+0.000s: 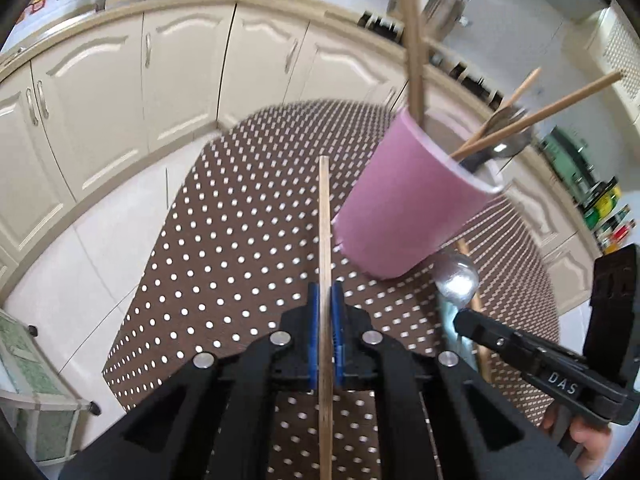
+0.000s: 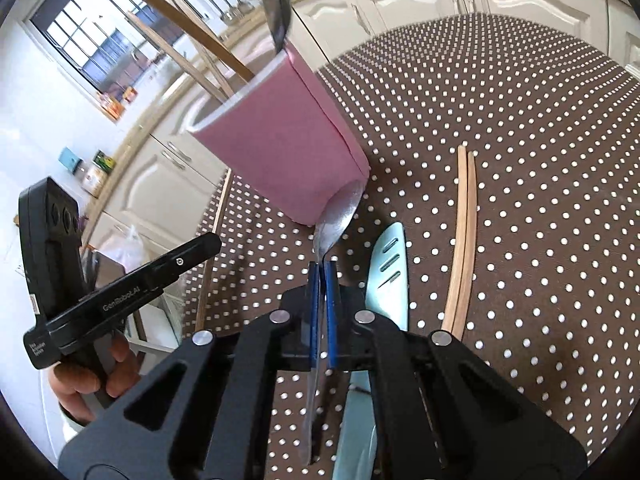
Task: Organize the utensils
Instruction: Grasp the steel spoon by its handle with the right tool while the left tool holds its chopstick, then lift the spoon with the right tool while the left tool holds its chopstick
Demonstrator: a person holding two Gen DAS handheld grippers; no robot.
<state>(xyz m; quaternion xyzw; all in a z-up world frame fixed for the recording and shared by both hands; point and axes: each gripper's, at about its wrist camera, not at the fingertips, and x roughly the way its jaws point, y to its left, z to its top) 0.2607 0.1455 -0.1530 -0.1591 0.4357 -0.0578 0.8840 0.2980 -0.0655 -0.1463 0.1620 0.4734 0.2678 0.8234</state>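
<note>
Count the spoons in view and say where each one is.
2. One spoon is clamped in the right gripper, bowl toward the pink cup's base. Another spoon stands in that cup with the chopsticks. More may be hidden inside.

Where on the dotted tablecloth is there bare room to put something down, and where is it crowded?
Free: the tablecloth left of the pink cup, toward the cabinets, and the stretch right of the paired chopsticks. Crowded: in front of the cup, with the held spoon, pale blue knife and both grippers.
</note>
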